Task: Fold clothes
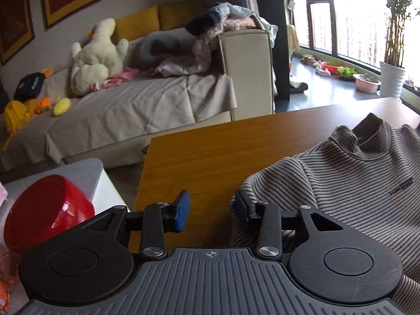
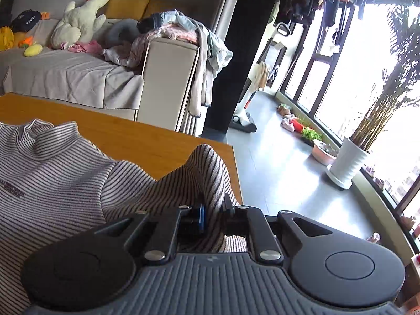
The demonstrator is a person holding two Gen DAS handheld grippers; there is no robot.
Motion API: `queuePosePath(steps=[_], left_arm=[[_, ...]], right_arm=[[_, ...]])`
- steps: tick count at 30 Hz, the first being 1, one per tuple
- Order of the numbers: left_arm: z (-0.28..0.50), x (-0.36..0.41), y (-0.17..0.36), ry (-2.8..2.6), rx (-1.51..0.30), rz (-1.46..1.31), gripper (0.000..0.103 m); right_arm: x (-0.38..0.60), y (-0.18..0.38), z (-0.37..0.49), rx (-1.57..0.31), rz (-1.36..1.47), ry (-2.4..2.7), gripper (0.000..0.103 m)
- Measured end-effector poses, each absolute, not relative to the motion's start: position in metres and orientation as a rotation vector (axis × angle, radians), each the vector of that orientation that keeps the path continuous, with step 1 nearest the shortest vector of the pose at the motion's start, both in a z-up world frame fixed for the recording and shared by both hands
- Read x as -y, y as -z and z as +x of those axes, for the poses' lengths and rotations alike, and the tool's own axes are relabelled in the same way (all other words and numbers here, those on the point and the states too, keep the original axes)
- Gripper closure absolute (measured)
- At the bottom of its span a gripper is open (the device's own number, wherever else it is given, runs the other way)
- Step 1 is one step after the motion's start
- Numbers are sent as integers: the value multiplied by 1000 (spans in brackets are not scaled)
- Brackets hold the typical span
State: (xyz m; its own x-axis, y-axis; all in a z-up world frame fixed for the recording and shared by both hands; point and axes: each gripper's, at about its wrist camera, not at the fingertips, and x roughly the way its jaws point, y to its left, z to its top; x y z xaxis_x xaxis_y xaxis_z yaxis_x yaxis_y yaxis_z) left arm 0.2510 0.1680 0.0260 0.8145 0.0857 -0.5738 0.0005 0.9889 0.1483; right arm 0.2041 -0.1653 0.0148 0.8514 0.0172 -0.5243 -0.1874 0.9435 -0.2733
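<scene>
**Striped top on table, right side pinched, left not yet**

Right gripper [image 2: 212, 214]: fingers clenched on a raised fold of the striped top [image 2: 60, 173], cloth tenting up between them. Left gripper [image 1: 211, 207]: fingers spread, nothing held; right pad touching the sleeve edge [image 1: 244, 191], bare table [image 1: 210, 152] showing in the gap. Top lies collar-away on the wooden table. Judged light, soft, limp knit; will sag and slide, so best taken at sleeve edges or shoulder seams. Beyond: sofa [image 1: 147, 97], heaped clothes [image 1: 225, 18].
</scene>
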Motion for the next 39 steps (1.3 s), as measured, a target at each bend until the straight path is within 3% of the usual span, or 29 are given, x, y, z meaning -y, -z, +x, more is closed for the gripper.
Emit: queuePosePath(steps=[3,4,6,7,10,13,15,22,23,24,25,27,34,39], left_arm=[[247,-176,-37,-60,-606,67,50],[244,-179,-42,-58,-605,33,45],[232,-184,-54,-32,-590,-38,34],[225,-186,-59,-18,-580,-57,26],[207,-188,-72,4,-556,-63,16],[201,-184,-78,12,-551,-39,11],[200,-181,-79,19,-546,-38,9],[187,-189,-86,9,-533,-89,7],[184,-191,-88,9,-528,-99,6],[182,-194,-89,8,-523,-109,6],[179,-197,-90,7,-518,-118,6],[174,-202,-93,6,-509,-138,5],[165,-205,-97,53,-490,-172,1],[174,-174,-87,184,-507,-166,0]], right_arm=[[190,-16,215,-562,-252,-45,86],[198,-16,218,-568,-228,-24,84],[201,-30,209,-543,-193,4,64],[202,-38,204,-527,-177,18,61],[191,-67,177,-514,-30,-127,57],[159,-60,157,-704,285,-478,57],[132,-42,153,-831,405,-613,58],[66,-16,156,-928,438,-673,59],[57,-13,156,-942,442,-682,66],[48,-9,156,-955,447,-691,83],[38,-5,157,-969,452,-699,88],[27,-18,162,-918,385,-723,93],[68,-134,215,-491,183,-631,94],[119,-147,262,-504,161,-504,94]])
